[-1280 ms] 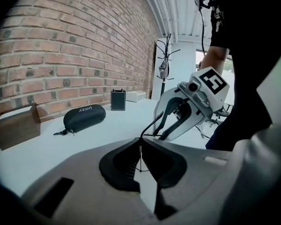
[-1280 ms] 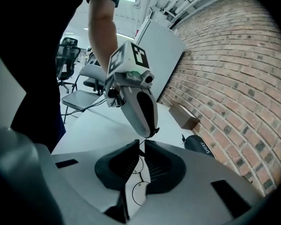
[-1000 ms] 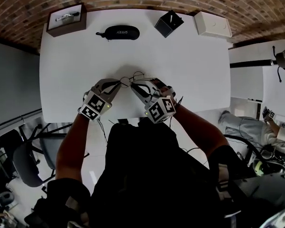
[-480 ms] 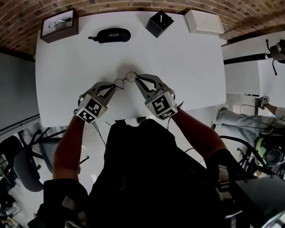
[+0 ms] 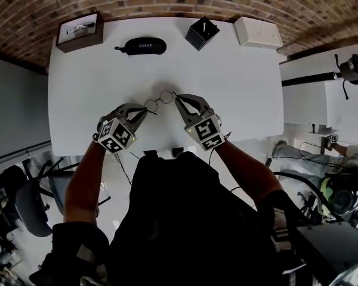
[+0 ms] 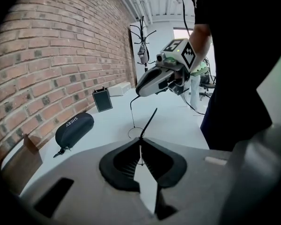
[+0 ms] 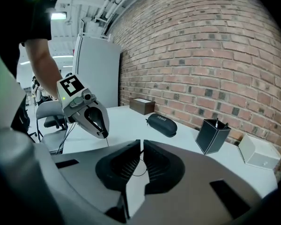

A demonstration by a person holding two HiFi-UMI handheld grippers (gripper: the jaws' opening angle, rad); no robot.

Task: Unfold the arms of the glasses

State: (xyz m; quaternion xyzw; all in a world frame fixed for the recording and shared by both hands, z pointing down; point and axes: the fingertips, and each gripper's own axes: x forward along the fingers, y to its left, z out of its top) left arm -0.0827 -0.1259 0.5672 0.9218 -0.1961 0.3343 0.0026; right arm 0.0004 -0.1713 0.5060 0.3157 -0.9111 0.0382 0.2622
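The glasses (image 5: pixel 159 99) hang above the white table (image 5: pixel 244 82) near its front edge, with open tabletop on every side and the case (image 5: pixel 144 45) well back. The left gripper (image 5: pixel 145 109) is pinched on the wire frame. The right gripper (image 5: pixel 177 96) has just been closing, seemingly onto a thin arm. A second ago the frame looked bunched; now its lenses sit side by side.

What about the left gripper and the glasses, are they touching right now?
Touching. The left gripper view shows the left gripper with its jaws closed on the thin wire frame of the glasses, one arm sticking up just past the tips.
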